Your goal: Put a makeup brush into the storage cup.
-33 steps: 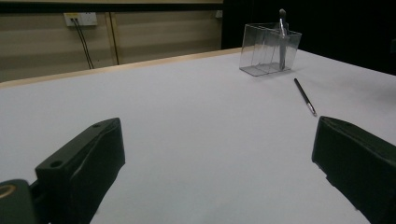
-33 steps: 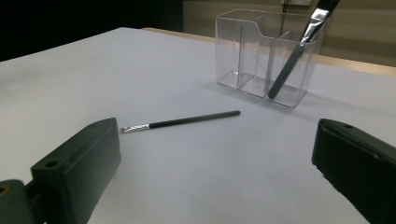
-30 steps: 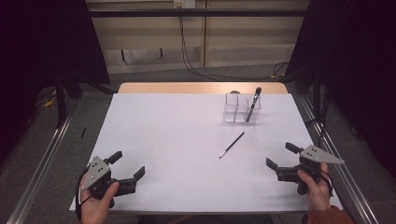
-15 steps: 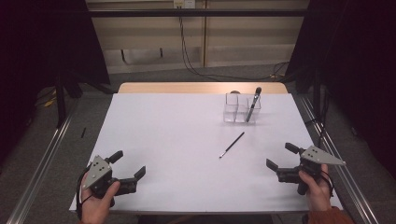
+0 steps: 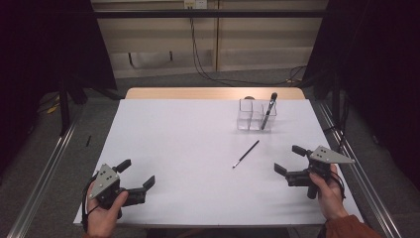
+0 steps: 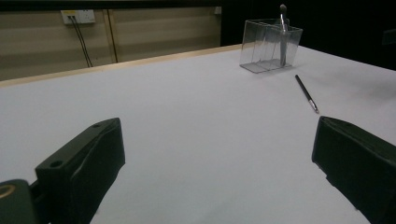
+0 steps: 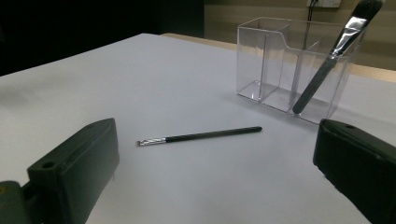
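Well, down at the near edge of the table (image 5: 163, 129) both hands sat parked, and nothing had shifted over the last second: same spots, same spread. The left gripper (image 5: 134, 174) rested at the near left corner, jaws wide apart and empty, with only bare white surface between them in its own view. Over at the near right, the right gripper (image 5: 287, 159) also stood agape, holding nothing, and it pointed toward the middle of the table.

Just beyond it lay the thin brush (image 5: 246, 153), flat on the sheet and alone, its metal tip toward the near left and its handle angled away to the far right. In the right gripper view that brush (image 7: 201, 136) lay between the two black jaws in the picture, though clearly farther off and untouched.

Farther back stood the clear organizer (image 5: 255, 115) on the far right, upright, with a larger brush (image 5: 269, 109) leaning in its right-hand compartment, bristles up.

So no progress showed here; by my reading the stillness meant the pick-up hadn't started, and the right hand looked the likelier one to go for the loose brush and carry it to the organizer.
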Demonstrator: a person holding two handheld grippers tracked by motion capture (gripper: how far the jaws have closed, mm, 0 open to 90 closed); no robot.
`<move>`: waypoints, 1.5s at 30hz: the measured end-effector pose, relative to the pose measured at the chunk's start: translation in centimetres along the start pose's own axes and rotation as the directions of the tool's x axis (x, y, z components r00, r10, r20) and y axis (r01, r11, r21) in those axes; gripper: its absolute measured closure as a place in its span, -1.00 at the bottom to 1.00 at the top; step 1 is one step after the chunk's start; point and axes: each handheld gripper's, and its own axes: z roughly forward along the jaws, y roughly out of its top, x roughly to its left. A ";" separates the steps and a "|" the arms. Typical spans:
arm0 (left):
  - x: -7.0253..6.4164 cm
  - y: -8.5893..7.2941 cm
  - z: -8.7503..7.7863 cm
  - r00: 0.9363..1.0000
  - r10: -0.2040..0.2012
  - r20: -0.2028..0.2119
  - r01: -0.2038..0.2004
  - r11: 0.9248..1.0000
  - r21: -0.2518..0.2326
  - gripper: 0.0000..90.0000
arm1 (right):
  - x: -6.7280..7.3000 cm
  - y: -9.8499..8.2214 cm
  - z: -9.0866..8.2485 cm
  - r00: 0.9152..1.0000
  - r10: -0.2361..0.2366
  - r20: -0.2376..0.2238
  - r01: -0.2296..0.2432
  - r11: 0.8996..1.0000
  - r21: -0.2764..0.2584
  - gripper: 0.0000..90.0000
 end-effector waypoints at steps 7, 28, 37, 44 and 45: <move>-0.1 0.1 0.0 1.000 0.004 0.002 -0.004 1.000 -0.002 -0.94 | 0.0 0.9 0.9 0.999 -0.011 -0.048 0.011 1.000 -0.002 -0.98; 0.0 0.0 0.0 1.000 0.001 -0.002 -0.001 1.000 -0.002 -0.95 | -0.3 4.0 6.3 0.992 -0.044 -0.121 0.050 0.998 0.046 -1.00; 0.1 0.0 0.0 1.000 0.001 -0.001 -0.001 1.000 -0.002 -0.95 | -0.1 5.5 8.5 0.987 -0.060 -0.150 0.068 0.996 0.055 -1.00; 0.1 0.0 0.0 1.000 0.005 0.001 -0.005 1.000 0.003 -0.95 | -0.1 5.9 9.5 0.981 -0.070 -0.181 0.097 0.985 0.145 -0.97; 0.1 -0.1 0.0 1.000 0.004 0.003 -0.004 1.000 0.004 -0.95 | -0.2 5.9 9.5 0.979 -0.065 -0.191 0.098 0.981 0.165 -0.98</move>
